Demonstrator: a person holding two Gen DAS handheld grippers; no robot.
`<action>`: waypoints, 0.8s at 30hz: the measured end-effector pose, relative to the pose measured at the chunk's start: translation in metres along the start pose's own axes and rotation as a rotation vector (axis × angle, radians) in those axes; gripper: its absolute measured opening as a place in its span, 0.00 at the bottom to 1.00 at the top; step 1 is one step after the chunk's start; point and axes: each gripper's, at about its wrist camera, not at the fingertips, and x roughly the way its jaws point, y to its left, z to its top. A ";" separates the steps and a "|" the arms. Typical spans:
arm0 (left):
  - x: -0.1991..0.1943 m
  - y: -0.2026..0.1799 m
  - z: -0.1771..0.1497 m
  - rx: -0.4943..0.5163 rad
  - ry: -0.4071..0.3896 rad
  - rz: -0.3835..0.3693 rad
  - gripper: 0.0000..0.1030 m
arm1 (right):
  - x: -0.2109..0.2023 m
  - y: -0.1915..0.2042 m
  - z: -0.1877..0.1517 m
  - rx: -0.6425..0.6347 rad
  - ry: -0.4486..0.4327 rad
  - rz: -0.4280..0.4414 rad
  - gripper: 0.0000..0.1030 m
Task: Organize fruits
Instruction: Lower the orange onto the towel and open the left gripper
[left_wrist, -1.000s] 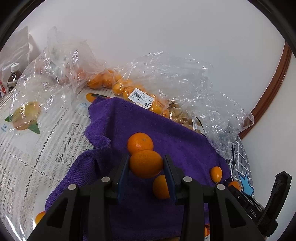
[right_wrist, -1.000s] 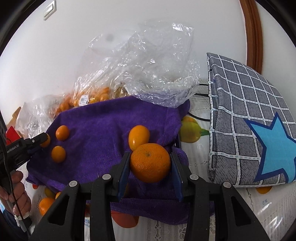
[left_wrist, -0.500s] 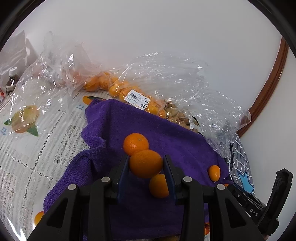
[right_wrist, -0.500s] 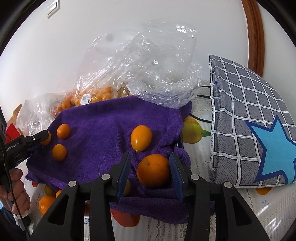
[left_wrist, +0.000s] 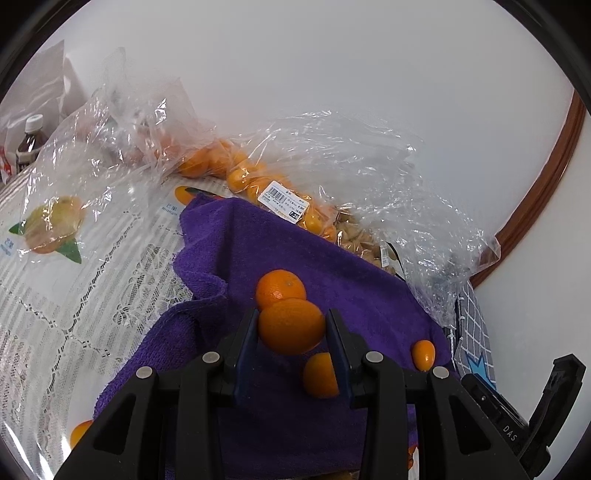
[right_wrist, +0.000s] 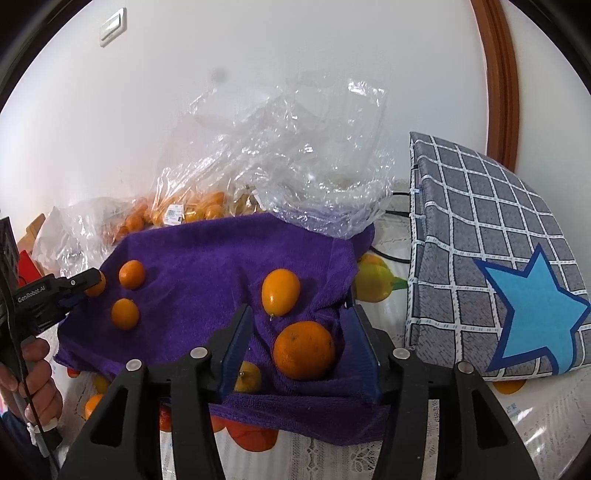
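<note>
In the left wrist view my left gripper (left_wrist: 291, 334) is shut on a small orange fruit (left_wrist: 290, 321), held just above the purple towel (left_wrist: 236, 251). A mandarin (left_wrist: 279, 286) sits right behind it, another small orange fruit (left_wrist: 317, 376) lies below, and a kumquat (left_wrist: 423, 354) lies to the right. In the right wrist view my right gripper (right_wrist: 299, 317) has its jaws opening. A mandarin (right_wrist: 303, 350) rests on the towel (right_wrist: 207, 266) between them, clear of both pads. An oval kumquat (right_wrist: 280, 297) lies just beyond it.
Clear plastic bags of oranges (left_wrist: 258, 184) and crumpled plastic (right_wrist: 314, 177) line the wall behind the towel. A grey checked cushion with a blue star (right_wrist: 491, 266) stands at the right. A person's hand (right_wrist: 33, 380) holds the left gripper (right_wrist: 86, 286). A bottle (left_wrist: 31, 142) stands far left.
The right gripper's jaws have spread and let go of the mandarin, which now rests lower on the towel. The left gripper still holds its fruit, barely moved.
</note>
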 end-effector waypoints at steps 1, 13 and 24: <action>0.000 -0.001 0.000 -0.001 0.001 0.000 0.34 | -0.001 0.000 0.000 -0.001 0.001 -0.002 0.52; 0.010 -0.022 -0.008 0.120 -0.004 0.146 0.34 | -0.003 0.007 -0.001 -0.050 -0.002 -0.023 0.55; 0.019 -0.023 -0.010 0.155 0.009 0.236 0.34 | -0.002 0.019 -0.005 -0.108 0.006 -0.029 0.55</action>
